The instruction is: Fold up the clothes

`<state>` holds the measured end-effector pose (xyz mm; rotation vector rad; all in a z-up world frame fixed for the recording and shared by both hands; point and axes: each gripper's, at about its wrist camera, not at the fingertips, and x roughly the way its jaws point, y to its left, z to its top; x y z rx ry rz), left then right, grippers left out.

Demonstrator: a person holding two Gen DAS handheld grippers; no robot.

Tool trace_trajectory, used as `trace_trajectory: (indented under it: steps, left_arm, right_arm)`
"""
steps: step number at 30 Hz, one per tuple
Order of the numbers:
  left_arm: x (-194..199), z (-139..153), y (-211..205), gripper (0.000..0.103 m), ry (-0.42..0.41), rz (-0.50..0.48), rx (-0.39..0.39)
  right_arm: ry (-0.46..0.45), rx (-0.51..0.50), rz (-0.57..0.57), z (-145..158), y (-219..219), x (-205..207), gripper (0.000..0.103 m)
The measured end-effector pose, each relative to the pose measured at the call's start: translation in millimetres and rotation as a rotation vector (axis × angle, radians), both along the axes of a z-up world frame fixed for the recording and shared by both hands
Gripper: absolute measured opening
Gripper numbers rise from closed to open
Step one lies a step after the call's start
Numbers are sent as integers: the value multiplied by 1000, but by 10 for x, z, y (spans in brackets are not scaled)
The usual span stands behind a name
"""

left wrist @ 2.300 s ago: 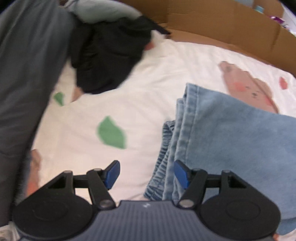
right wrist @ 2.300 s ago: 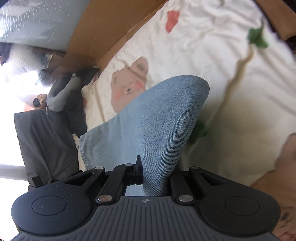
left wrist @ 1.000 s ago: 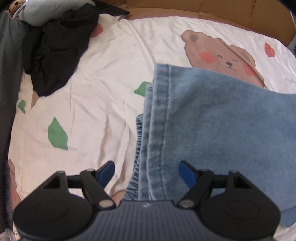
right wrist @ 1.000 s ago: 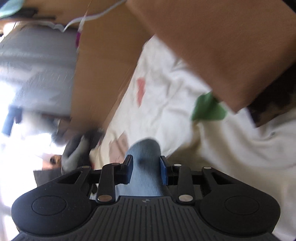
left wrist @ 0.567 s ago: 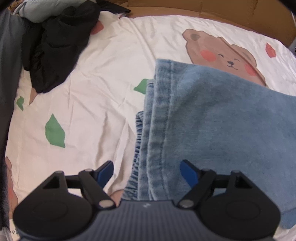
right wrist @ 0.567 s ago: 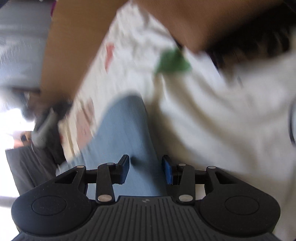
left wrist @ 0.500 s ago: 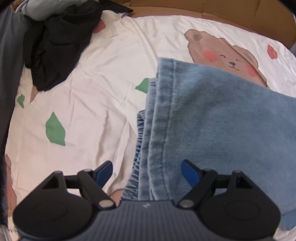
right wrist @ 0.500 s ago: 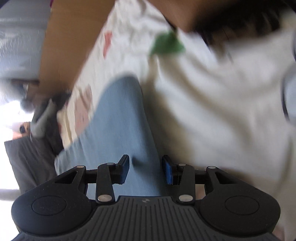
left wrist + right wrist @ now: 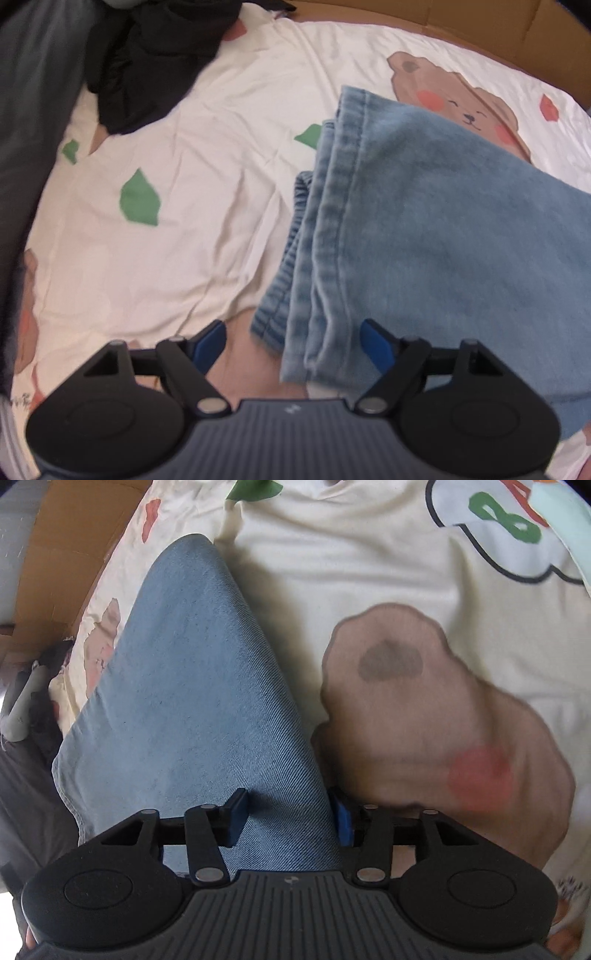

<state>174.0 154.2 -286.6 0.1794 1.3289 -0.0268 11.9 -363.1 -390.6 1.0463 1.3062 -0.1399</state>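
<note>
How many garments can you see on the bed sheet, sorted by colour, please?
Light blue denim: 1, the folded jeans, lying between the opening jaws of the right gripper.
Black: 1, a crumpled garment at the far corner of the sheet.
Total: 2. The dark grey fabric along the left edge is too unclear to count.

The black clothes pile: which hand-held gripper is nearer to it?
Left. The left hand-held gripper sees the pile just across the sheet; from the right, jeans lie between.
</note>
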Motion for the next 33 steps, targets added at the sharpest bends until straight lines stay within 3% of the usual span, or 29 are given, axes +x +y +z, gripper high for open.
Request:
trace_trajectory:
  steps: [4, 6, 9, 14, 19, 23, 33]
  left_arm:
    - [-210, 225, 30, 82, 4, -11, 63]
    - [-313, 344, 55, 82, 6, -15, 89]
    - [-457, 526, 112, 82, -1, -11, 114]
    - [-660, 838, 213, 82, -12, 5, 164]
    - [-735, 1037, 288, 86, -56, 3, 123]
    - [-691, 1012, 365, 86, -83, 49, 57]
    - [-520, 767, 418, 76, -146, 100, -125]
  right_arm:
    - [22, 6, -15, 45, 6, -32, 53]
    - [20, 10, -7, 95, 9, -12, 37]
    - [11, 11, 14, 197, 29, -25, 24]
    - [6, -6, 34, 411, 58, -39, 20]
    - [33, -60, 29, 450, 88, -21, 23]
    - [53, -101, 27, 475, 111, -161, 38]
    - [-54, -125, -3, 790, 179, -275, 39]
